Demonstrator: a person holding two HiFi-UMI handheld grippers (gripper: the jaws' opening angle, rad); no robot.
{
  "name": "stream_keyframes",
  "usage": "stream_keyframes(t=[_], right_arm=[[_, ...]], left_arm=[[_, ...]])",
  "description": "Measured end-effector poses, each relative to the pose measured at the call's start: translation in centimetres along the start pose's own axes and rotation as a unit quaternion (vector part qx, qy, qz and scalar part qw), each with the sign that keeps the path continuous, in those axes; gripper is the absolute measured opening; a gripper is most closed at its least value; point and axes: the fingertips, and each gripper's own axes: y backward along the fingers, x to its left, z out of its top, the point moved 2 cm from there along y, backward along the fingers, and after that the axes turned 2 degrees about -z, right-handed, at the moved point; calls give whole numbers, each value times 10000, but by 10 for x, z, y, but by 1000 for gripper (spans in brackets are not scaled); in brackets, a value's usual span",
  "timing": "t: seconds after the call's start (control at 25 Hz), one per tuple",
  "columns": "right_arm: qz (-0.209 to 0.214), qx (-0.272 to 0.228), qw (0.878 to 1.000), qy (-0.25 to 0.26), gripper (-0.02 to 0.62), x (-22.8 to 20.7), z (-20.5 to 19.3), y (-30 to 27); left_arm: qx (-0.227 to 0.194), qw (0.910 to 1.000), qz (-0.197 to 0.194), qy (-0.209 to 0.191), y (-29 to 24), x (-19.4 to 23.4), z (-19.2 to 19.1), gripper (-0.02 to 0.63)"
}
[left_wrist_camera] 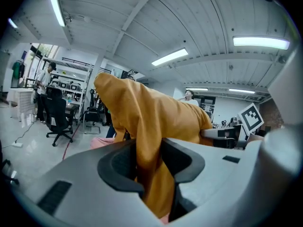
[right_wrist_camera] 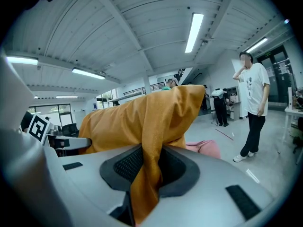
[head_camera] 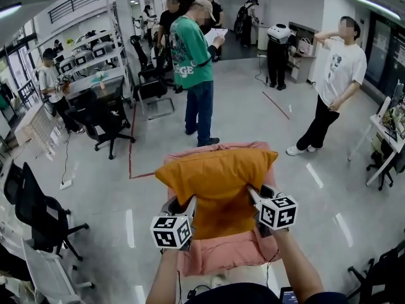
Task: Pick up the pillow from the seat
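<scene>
The room is brightly and evenly lit from above by long ceiling tubes (left_wrist_camera: 260, 42), which are blown out to white in both gripper views. Pale streaks of their glare are reflected on the glossy floor (head_camera: 130, 227) in the head view, and only faint, soft shadows are cast under the office chairs (head_camera: 104, 122). The pillow (head_camera: 218, 176) is lit from the top, its lower folds being left darker. Strong fisheye bending is seen in every view: straight lines are curved towards the edges, and the corners of both gripper views are cut off in black. The distance is kept fairly sharp, while the nearest foreground in the gripper views is rendered slightly soft.
</scene>
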Motion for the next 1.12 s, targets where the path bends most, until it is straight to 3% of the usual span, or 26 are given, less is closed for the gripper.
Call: stream_keyframes(t=[1.12], right_arm=[[176, -340, 9993, 41, 104, 11, 2, 72]], left_arm=[[-214, 9997, 82, -53, 59, -55, -2, 147]])
